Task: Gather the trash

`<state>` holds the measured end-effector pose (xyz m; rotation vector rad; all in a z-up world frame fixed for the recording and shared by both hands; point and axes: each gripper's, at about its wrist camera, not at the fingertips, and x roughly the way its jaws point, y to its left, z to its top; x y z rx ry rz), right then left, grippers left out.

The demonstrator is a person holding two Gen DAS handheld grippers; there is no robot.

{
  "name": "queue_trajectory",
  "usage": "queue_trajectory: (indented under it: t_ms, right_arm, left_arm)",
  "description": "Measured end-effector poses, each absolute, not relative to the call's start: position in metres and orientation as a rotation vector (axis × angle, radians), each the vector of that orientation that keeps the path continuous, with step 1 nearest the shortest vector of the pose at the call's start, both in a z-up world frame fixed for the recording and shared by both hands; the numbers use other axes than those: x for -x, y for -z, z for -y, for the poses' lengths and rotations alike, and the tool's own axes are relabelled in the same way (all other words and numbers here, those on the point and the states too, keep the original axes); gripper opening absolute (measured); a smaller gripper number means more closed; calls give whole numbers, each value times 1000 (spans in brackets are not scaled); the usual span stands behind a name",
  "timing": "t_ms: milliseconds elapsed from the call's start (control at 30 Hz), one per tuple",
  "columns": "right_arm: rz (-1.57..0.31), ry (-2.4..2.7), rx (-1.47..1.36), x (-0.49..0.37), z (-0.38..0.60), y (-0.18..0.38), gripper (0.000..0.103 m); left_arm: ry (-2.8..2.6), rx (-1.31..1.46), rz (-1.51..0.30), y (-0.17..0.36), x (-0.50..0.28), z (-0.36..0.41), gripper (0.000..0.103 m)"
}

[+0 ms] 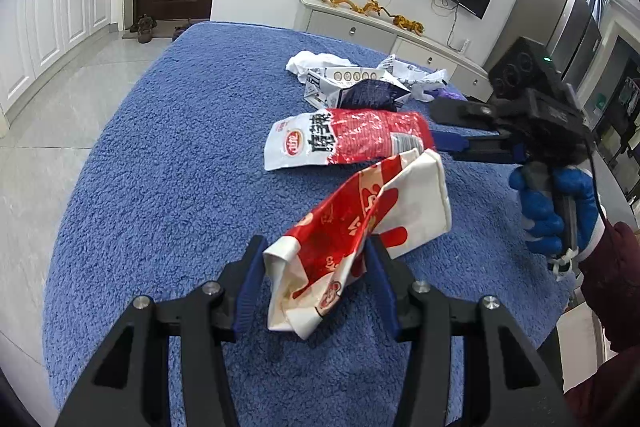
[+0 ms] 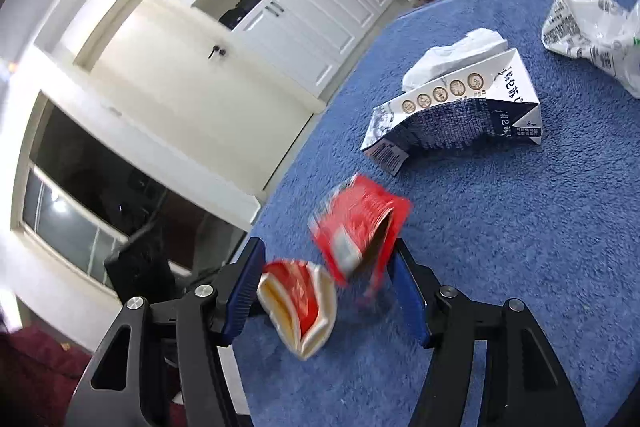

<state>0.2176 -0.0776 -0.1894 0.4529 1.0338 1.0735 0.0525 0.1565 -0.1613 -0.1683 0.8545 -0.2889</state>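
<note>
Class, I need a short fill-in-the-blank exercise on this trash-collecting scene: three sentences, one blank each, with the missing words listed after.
1. The left gripper holds a crumpled red and white ____.
2. The trash lies on a fuzzy cloth coloured ____.
3. The hand on the right gripper wears a ____ glove.

Missing words: wrapper; blue; blue
</note>
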Motion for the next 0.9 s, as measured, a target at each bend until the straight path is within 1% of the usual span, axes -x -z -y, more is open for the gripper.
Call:
queue_trajectory:
  t_ms: [67,100,133,200,233,367,500,600,900]
  right_arm:
    - [-1058,-1044,-478,-225,71,196,61]
    - [-1069,-1033,-491,-228,69,199,54]
    - [-1082,-1023,-499,-230,65,203,50]
    - [-1119,-990,-482,-235,56,211,31]
    - [-1130,-987,-477,-235,53,214,25]
    - [-1127,-963,-492,-235,47,222,11]
    - [-1066,-943,-502,-227,58,211,5]
    - [-1015,-918,-502,-218,76,198,3]
    - [-881,-816,-487,-167,154,153,2]
  left_arm:
    - [287,174,-853,161,-52,-158,48]
    - [287,176,-853,161,-52,-158,48]
    - [286,177,-852,161,-52,-158,48]
    - [285,176,-852,161,-52,-158,48]
    - [283,174,-852,161,-52,-157,48]
    - [263,181,-850,160,-48,-159,48]
    - [242,209,-838,155,-43,-163,47]
    - [240,213,-822,149,-38,-161,47]
    - [270,191,-797,130,-30,-141,47]
